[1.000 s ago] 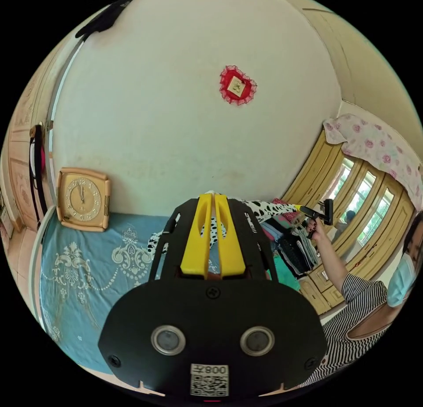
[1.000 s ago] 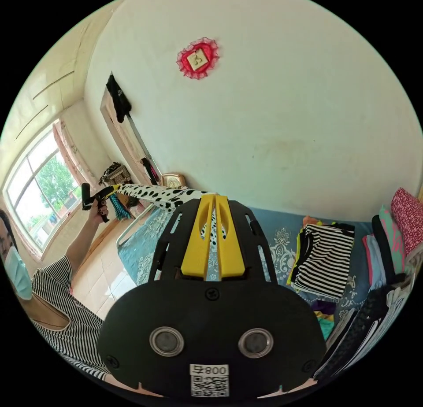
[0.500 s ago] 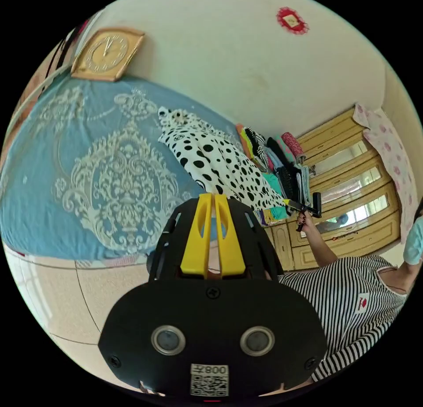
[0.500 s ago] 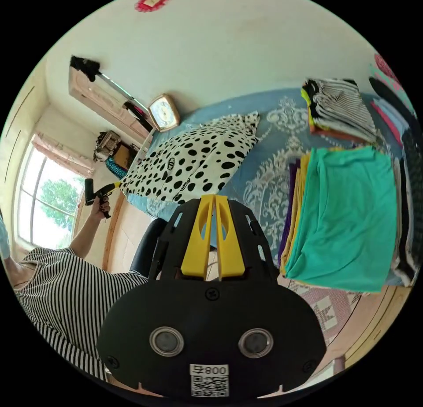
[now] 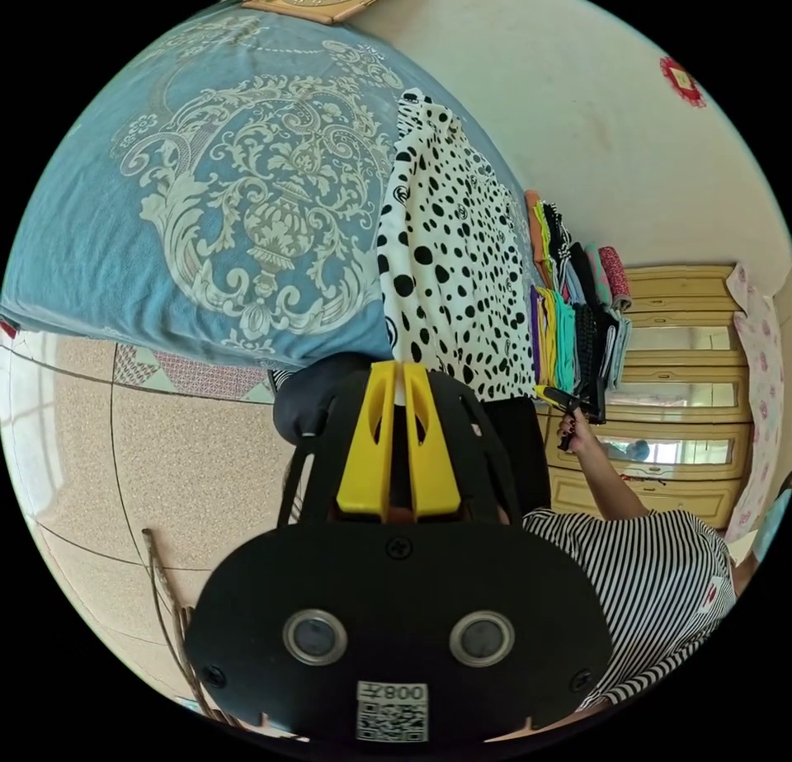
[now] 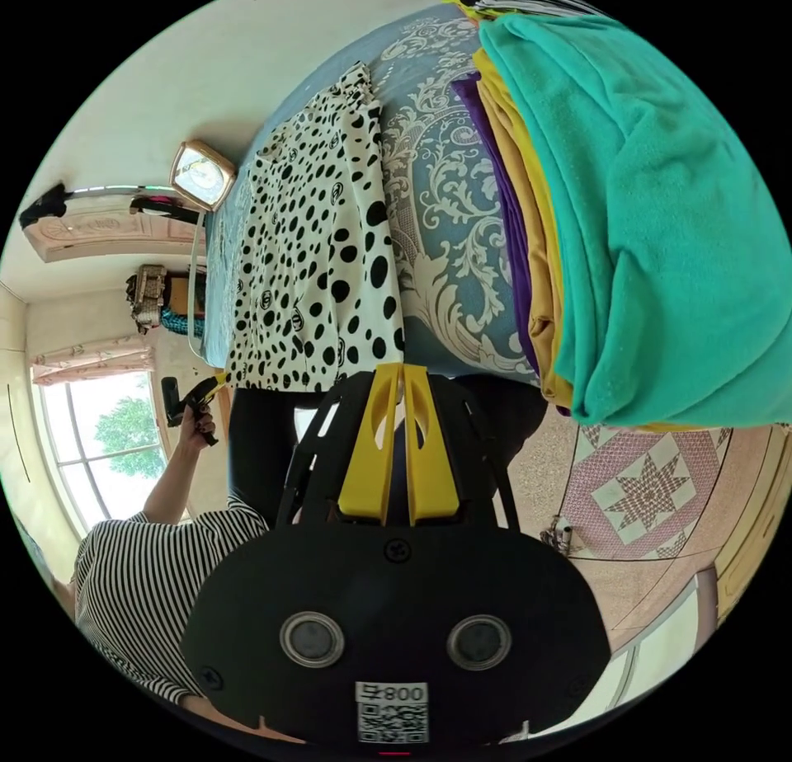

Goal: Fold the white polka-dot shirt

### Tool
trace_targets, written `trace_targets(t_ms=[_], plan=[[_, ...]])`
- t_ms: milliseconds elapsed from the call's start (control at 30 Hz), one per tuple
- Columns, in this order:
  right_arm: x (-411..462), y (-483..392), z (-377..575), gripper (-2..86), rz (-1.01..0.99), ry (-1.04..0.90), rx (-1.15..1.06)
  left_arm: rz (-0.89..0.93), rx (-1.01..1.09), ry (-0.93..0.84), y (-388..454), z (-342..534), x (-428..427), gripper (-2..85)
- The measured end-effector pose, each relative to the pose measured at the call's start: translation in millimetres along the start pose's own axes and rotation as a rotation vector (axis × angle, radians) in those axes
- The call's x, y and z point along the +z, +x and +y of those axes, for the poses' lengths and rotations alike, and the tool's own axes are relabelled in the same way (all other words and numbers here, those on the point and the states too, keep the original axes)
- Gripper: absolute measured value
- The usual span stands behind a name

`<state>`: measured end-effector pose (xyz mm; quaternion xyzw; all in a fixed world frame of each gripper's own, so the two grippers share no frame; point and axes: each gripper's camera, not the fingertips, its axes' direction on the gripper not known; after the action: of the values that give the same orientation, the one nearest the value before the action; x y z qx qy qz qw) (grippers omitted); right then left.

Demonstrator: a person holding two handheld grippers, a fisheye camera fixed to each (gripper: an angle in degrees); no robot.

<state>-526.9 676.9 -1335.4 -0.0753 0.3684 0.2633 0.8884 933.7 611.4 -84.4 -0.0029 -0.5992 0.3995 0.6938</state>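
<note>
The white shirt with black polka dots [image 5: 445, 259] lies spread flat on the blue bed cover [image 5: 206, 185], its near hem at the bed's edge. My left gripper [image 5: 398, 374] is shut on one hem corner. The right gripper [image 5: 546, 393], held in a hand, pinches the other corner. In the right gripper view the shirt [image 6: 313, 259] stretches away from my right gripper [image 6: 402, 376], whose yellow jaws are shut on the hem. The left gripper [image 6: 216, 378] holds the far corner there.
A pile of folded clothes topped by a teal cloth [image 6: 660, 218] lies beside the shirt on the bed. A clock [image 6: 202, 172] leans against the wall at the bed's head. A wooden wardrobe [image 5: 676, 383] and a window [image 6: 107, 440] flank the person in the striped top [image 5: 652, 564].
The shirt hung stretched in the air between both grippers; it has been lowered and now lies flat on the bed. Both cameras have tilted down towards the bed's edge.
</note>
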Motion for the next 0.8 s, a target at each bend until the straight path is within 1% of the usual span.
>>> trace_targets(t_ms=[200,300,367,500,567,633,800], plan=[[13,6,-7,0.1,0.061,0.007,0.027,-0.019,0.008,0.056,-9,-12,6,2.7],[10,5,-12,0.1,0.051,0.058,0.020,-0.010,0.019,0.092,-13,-35,10,3.4],[6,-2,-23,0.1,0.047,0.097,0.001,0.003,0.035,0.108,-13,-66,20,4.0],[4,-35,-81,0.1,0.020,0.164,-0.098,0.013,0.064,0.128,-9,-132,44,5.3],[7,-52,-115,0.2,0.027,0.185,-0.141,0.027,0.078,0.157,-3,-185,61,6.1],[14,-71,-164,0.5,0.021,0.204,-0.200,0.046,0.074,0.183,-2,-227,75,6.6],[24,-93,-276,2.3,0.003,0.263,-0.270,0.112,0.038,0.253,-9,-336,110,8.2]])
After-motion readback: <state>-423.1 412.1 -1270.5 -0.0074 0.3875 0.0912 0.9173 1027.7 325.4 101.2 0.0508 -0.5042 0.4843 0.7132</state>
